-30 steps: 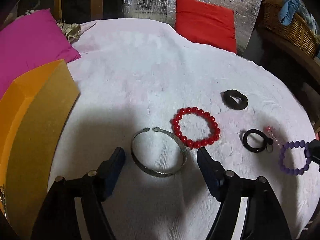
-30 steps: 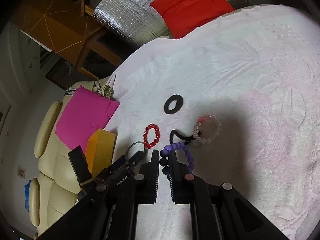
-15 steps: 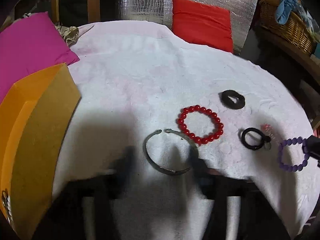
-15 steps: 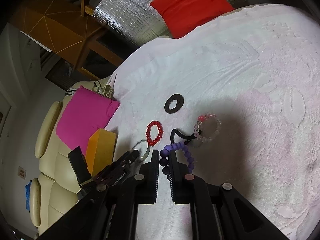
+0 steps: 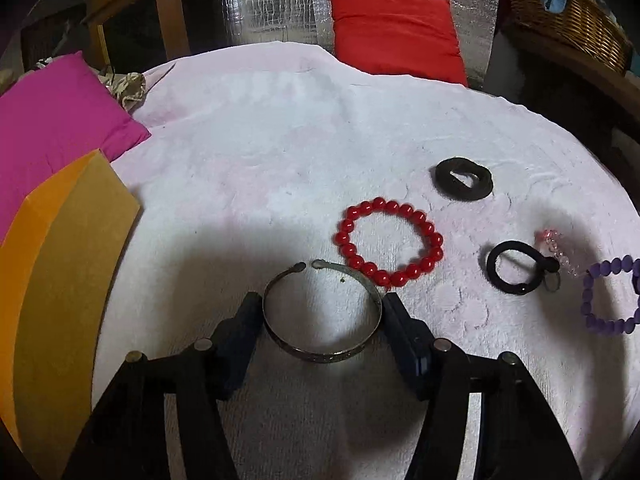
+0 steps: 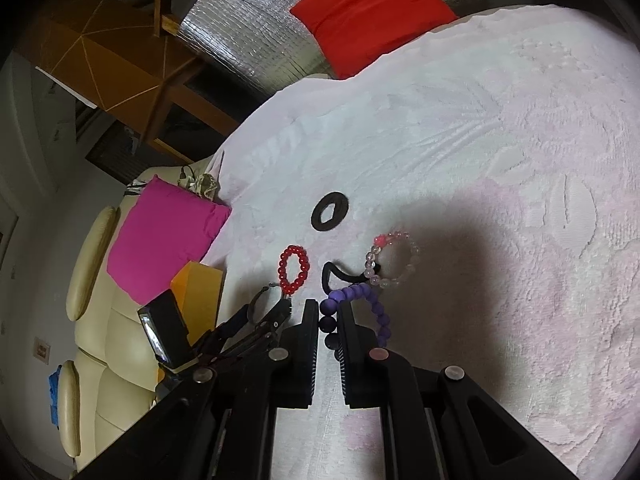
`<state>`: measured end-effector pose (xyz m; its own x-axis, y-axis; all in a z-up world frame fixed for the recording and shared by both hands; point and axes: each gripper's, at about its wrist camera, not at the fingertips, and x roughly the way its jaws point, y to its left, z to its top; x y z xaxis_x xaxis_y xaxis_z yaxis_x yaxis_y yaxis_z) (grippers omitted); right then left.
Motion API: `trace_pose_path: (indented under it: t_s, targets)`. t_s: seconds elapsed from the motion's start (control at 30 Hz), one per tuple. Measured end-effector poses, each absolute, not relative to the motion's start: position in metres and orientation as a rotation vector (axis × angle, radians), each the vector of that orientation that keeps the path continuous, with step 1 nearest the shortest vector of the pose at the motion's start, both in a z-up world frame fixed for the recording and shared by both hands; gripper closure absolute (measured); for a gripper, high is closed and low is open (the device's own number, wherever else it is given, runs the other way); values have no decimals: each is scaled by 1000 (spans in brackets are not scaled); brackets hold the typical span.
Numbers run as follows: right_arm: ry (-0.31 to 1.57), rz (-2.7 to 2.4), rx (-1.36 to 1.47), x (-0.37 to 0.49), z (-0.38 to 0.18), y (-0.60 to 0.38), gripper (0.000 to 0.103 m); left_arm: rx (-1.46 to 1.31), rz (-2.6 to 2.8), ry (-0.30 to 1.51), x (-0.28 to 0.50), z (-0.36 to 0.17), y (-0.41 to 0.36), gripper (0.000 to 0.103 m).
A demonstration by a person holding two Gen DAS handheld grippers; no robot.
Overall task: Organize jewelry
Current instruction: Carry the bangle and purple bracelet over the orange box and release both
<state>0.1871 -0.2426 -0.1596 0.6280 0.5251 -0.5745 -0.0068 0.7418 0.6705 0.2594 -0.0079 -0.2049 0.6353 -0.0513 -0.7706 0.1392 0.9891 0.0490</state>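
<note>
A silver open bangle [image 5: 320, 354] lies on the white cloth [image 5: 280, 152] between my left gripper's fingers. The left gripper [image 5: 320, 308] is closing, and its pads meet the bangle's two sides. Just beyond lies a red bead bracelet [image 5: 400, 278]. To the right are a flat black ring [image 5: 444, 184], a black hair tie [image 5: 494, 268] and a clear pink bracelet [image 5: 556, 246]. My right gripper [image 6: 328, 312] is shut on a purple bead bracelet [image 6: 376, 308], which rests on the cloth. The left gripper [image 6: 260, 320] shows beside it.
An orange box [image 5: 60, 280] stands at the cloth's left edge, with a pink cushion [image 5: 52, 120] behind it. A red cushion [image 5: 392, 32] leans on silver foil at the back. A wicker basket [image 5: 580, 20] sits at the far right.
My left gripper has moved forward over the silver bangle, and its fingers have drawn in against its sides. The right gripper and the purple bracelet have stayed put.
</note>
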Motion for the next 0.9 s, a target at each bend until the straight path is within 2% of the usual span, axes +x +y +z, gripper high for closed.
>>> trace_pose_path:
  t_s: [0.23, 0.6, 0.9]
  targets:
    - [836, 344, 659, 184, -155, -236, 93, 122, -98, 850, 253, -191, -7, 41]
    - [811, 381, 589, 183, -143, -194, 93, 72, -142, 641, 199, -115, 10, 41]
    - [777, 427, 493, 195, -111, -134, 93, -68, -64, 537, 165, -68, 90, 41]
